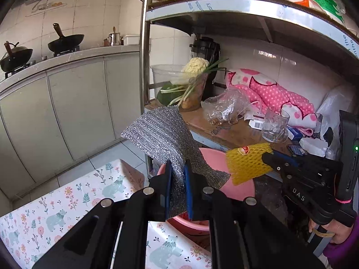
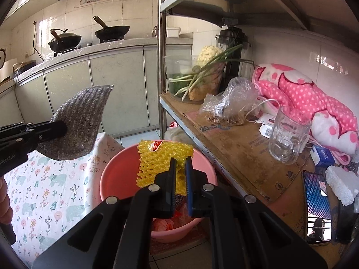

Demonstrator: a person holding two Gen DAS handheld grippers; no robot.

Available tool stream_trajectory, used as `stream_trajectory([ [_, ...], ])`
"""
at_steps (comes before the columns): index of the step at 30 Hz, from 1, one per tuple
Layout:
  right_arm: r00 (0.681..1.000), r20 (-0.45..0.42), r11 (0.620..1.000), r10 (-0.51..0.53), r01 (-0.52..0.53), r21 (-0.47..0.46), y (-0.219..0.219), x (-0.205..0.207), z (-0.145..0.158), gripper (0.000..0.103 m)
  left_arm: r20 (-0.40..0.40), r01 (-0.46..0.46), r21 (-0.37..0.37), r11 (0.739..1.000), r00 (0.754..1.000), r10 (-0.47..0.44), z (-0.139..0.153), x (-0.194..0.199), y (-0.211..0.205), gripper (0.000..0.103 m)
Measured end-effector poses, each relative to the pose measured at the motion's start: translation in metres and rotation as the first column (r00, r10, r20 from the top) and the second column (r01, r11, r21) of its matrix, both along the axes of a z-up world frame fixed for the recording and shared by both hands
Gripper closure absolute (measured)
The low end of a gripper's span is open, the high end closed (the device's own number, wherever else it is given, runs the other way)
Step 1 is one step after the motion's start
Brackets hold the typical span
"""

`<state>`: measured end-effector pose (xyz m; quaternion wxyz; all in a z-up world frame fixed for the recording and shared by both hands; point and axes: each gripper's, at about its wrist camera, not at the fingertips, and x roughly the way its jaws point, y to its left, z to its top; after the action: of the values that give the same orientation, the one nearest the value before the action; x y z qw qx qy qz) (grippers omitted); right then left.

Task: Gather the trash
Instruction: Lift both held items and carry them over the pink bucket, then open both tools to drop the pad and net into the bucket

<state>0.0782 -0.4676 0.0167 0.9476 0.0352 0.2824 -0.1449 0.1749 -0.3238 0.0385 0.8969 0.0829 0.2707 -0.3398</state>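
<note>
My left gripper (image 1: 178, 165) is shut on a sheet of silver bubble-foil wrap (image 1: 161, 132), which sticks up and forward above the pink basin (image 1: 237, 188). My right gripper (image 2: 180, 160) is shut on a yellow foam fruit net (image 2: 159, 157) with a red sticker, held over the pink basin (image 2: 116, 172). In the left wrist view the right gripper (image 1: 267, 157) enters from the right with the yellow net (image 1: 249, 163). The right wrist view has the left gripper (image 2: 64, 127) at the left edge, clamped on the silver wrap (image 2: 83, 116). Some red and pink scraps lie at the basin's bottom.
A metal rack shelf (image 2: 235, 148) lined with cardboard holds a crumpled clear plastic bag (image 2: 231, 103), a glass mug (image 2: 287, 134), a pink dotted cloth (image 2: 314, 94), a phone (image 2: 317, 204), white foam (image 2: 341, 183) and a container of vegetables (image 2: 195, 78). A floral-covered surface (image 2: 51, 190) lies left of the basin.
</note>
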Motion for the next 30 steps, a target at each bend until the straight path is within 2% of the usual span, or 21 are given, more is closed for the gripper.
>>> stream_trajectory([
  [4, 0.999, -0.032, 1.0, -0.006, 0.007, 0.008, -0.004, 0.011, -0.01, 0.094, -0.014, 0.031, 0.02, 0.999, 0.999, -0.03, -0.012, 0.007, -0.017, 0.093],
  [6, 0.999, -0.054, 1.0, -0.003, 0.004, 0.024, -0.007, 0.017, -0.015, 0.089, -0.027, 0.039, 0.025, 0.999, 0.999, -0.038, -0.018, 0.01, -0.025, 0.093],
  [8, 0.997, -0.076, 0.999, -0.001, 0.004, 0.046, -0.01, 0.022, -0.021, 0.079, -0.045, 0.049, 0.028, 0.998, 0.998, -0.048, -0.025, 0.014, -0.031, 0.093],
  [10, 0.996, -0.087, 0.998, -0.006, 0.01, 0.055, -0.012, 0.024, -0.026, 0.075, -0.054, 0.055, 0.036, 0.998, 0.997, -0.053, -0.031, 0.017, -0.035, 0.092],
  [14, 0.995, -0.1, 0.998, -0.007, 0.013, 0.062, -0.015, 0.027, -0.033, 0.074, -0.092, 0.068, 0.037, 0.997, 0.994, -0.065, -0.045, 0.024, -0.039, 0.088],
  [20, 0.995, -0.101, 0.998, 0.002, 0.004, 0.062, -0.013, 0.026, -0.035, 0.074, -0.174, 0.084, 0.015, 0.996, 0.981, -0.08, -0.056, 0.034, -0.038, 0.071],
  [22, 0.995, -0.101, 0.998, 0.007, 0.0, 0.067, -0.012, 0.025, -0.035, 0.074, -0.172, 0.083, 0.005, 0.997, 0.982, -0.081, -0.056, 0.034, -0.036, 0.065],
  [30, 0.997, -0.066, 0.996, 0.043, -0.037, 0.084, 0.003, 0.014, -0.023, 0.074, -0.148, 0.054, -0.038, 0.998, 0.987, -0.059, -0.035, 0.03, -0.02, 0.062],
])
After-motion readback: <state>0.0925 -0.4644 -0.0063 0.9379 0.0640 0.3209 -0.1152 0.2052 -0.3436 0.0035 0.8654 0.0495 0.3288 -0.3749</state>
